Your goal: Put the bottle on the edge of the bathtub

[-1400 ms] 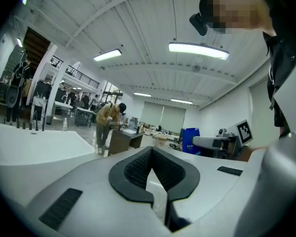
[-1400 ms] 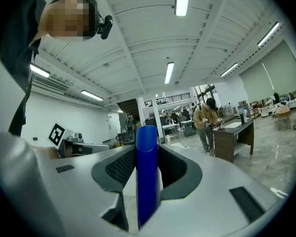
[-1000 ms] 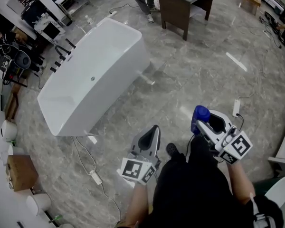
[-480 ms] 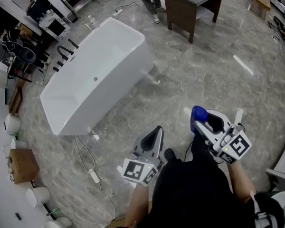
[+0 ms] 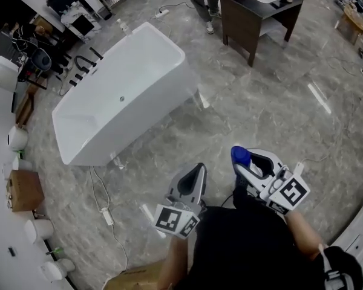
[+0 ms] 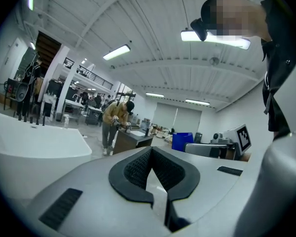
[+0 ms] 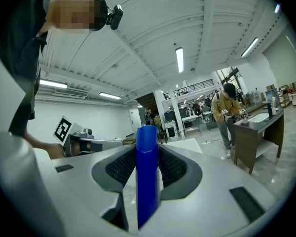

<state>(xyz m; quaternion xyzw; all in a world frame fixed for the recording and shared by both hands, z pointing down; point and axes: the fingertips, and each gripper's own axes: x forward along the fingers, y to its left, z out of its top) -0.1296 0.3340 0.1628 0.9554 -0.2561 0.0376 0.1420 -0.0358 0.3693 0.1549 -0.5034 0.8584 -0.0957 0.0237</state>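
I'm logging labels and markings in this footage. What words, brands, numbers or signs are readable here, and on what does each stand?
No readable text in any view.
blue bottle: plain surface, no label showing.
left marker cube: black-and-white square pattern, no letters or digits.
right marker cube: the same kind of pattern, no text.
cardboard box: any print is too small to read.

Place: was a large open lab hall, staged as a bathroom.
Staging: white bathtub (image 5: pixel 118 98) and dark vanity (image 5: pixel 257 17) stood on marbled floor (image 5: pixel 272 101).
Lab signs: cables (image 5: pixel 98 189) trailed loose; equipment desks (image 5: pixel 80 18); ceiling strip lights (image 6: pixel 116 52).
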